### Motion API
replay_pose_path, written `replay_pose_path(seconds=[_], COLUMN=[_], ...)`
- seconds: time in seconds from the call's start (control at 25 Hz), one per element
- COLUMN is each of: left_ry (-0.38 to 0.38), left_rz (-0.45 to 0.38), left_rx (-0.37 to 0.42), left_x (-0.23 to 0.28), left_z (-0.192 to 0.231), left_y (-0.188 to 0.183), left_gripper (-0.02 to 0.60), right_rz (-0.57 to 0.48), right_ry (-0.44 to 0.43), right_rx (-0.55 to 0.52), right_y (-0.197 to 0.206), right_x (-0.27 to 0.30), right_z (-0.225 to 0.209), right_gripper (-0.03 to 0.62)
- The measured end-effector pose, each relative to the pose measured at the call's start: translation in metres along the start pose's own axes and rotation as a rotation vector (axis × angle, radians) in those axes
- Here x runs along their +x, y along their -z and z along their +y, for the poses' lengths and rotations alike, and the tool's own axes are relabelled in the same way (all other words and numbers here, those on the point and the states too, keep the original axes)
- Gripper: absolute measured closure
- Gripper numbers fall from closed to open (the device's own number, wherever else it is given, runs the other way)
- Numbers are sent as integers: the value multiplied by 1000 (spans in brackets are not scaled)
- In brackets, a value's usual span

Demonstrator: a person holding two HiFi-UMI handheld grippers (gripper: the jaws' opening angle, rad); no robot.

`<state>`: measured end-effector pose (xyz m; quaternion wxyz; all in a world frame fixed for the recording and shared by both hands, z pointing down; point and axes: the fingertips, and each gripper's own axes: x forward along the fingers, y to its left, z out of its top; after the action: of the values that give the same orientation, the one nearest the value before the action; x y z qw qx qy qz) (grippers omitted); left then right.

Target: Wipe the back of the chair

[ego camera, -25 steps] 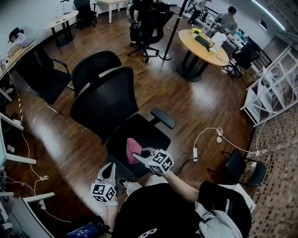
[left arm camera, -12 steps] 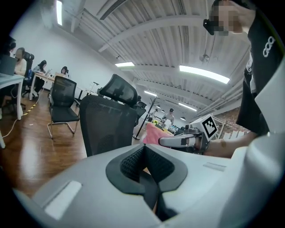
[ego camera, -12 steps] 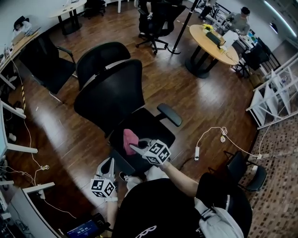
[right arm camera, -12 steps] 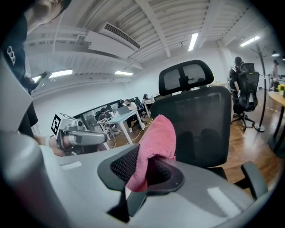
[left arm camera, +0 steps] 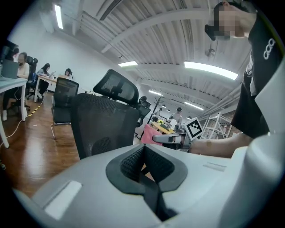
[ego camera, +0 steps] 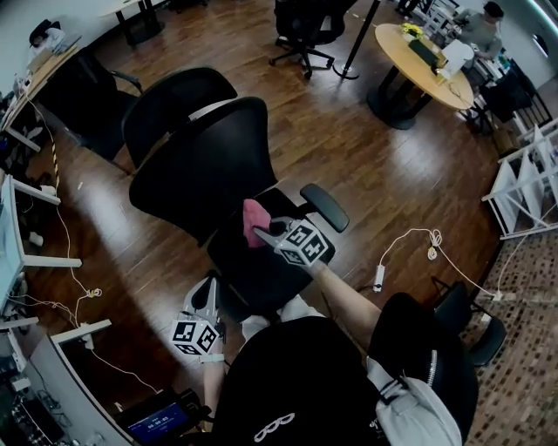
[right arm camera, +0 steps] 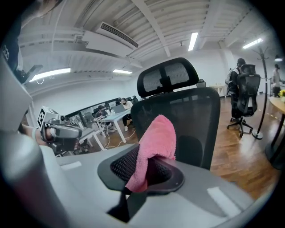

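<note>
— Where is the pink cloth point(right arm camera: 153, 147) held?
— It is clamped between the jaws of the right gripper point(ego camera: 266, 233), raised above the seat point(ego camera: 261, 272) and just in front of the office chair's mesh backrest point(ego camera: 205, 170). Whether the mesh is touched cannot be told.
— And the left gripper point(ego camera: 207, 300)?
— It is held low, near the seat's front edge. Its jaws are pressed together with nothing between them.

Dark wood floor point(ego camera: 349, 148) all round; a round table point(ego camera: 397, 63) at the far right, a seated person point(ego camera: 482, 22) just beyond it; a white rack point(ego camera: 523, 187) along the right edge; a power strip point(ego camera: 377, 279) on the floor, its white cable point(ego camera: 410, 235) looping away.
</note>
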<state>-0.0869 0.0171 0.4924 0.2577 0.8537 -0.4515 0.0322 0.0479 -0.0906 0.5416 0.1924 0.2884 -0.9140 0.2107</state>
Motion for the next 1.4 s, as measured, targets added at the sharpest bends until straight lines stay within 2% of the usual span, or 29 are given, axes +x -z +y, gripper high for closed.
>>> replay_pose_path(seconds=[0.28,0.48,0.64,0.76,0.84,1.0,1.4], left_ry=[-41,-78,-108,-132,-154,-174,-202], left_rz=[4,-6,-18,-25,-28,-33,-72], left_rx=[-9,-25,-37,-48,-57,-75,-103], left_x=[33,45,47,41,36,35,12], left_z=[-14,-15,-9,1,7,10,26], left_y=[-3,-4,-4,0,0,0,-2], left_gripper=[589,589,589,589,589,589,589], right_rz=[3,26,113,179,214,231,251], right_ry=[116,288,455,556,584,567,464], right_rx=[-126,-189,-243,-258,-267,-291,-382], right_y=[-55,-109,-136,-143,-147,-163,-173], right_x=[4,12,26,41,55,78,142], right_z=[-111,-202,-271,-305,-315,-316,-255], right_gripper=[551,551,551,551,551,551,551])
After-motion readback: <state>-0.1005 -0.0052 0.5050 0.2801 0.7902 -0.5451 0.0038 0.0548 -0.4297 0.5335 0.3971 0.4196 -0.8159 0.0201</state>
